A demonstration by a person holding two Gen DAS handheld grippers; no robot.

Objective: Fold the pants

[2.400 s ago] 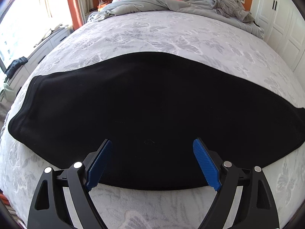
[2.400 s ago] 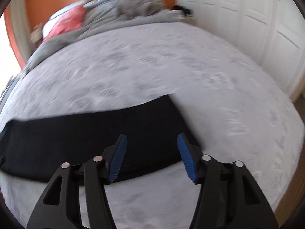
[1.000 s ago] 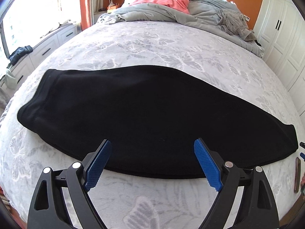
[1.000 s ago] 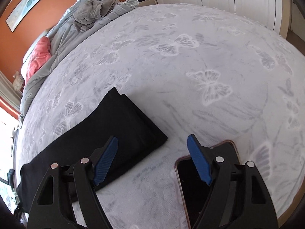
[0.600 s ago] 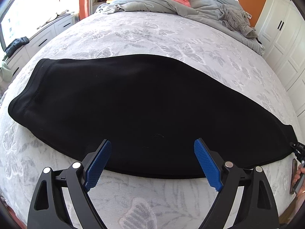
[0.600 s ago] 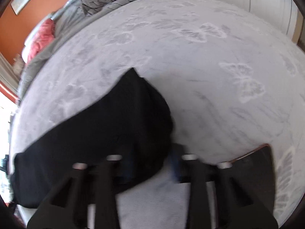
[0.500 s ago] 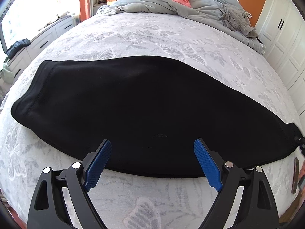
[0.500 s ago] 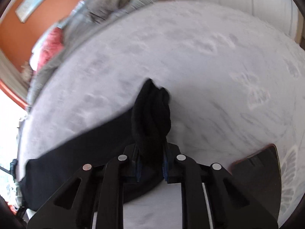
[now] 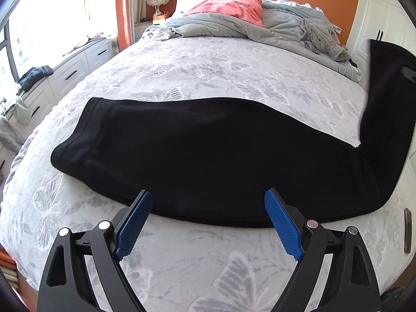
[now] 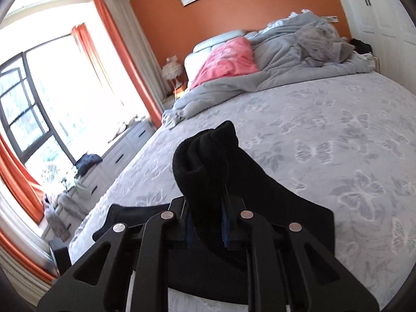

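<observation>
Black pants (image 9: 202, 150) lie folded lengthwise across the grey butterfly-print bed (image 9: 208, 72), waistband at the left. Their leg end (image 9: 384, 98) stands lifted off the bed at the right edge of the left wrist view. My right gripper (image 10: 208, 223) is shut on that bunched leg end (image 10: 205, 161), which sticks up between its blue pads. My left gripper (image 9: 206, 223) hovers open over the pants' near edge with nothing between its fingers.
A phone (image 9: 407, 230) lies on the bed near the right edge. A grey duvet (image 9: 260, 28) and a pink pillow (image 9: 231, 4) are heaped at the headboard. White drawers (image 9: 65, 75) run along the window on the left, white wardrobes (image 9: 390, 13) on the right.
My right gripper shut on the leg end and lifted it up off the bed, swinging towards the waistband side. The left gripper drew back slightly and stayed open.
</observation>
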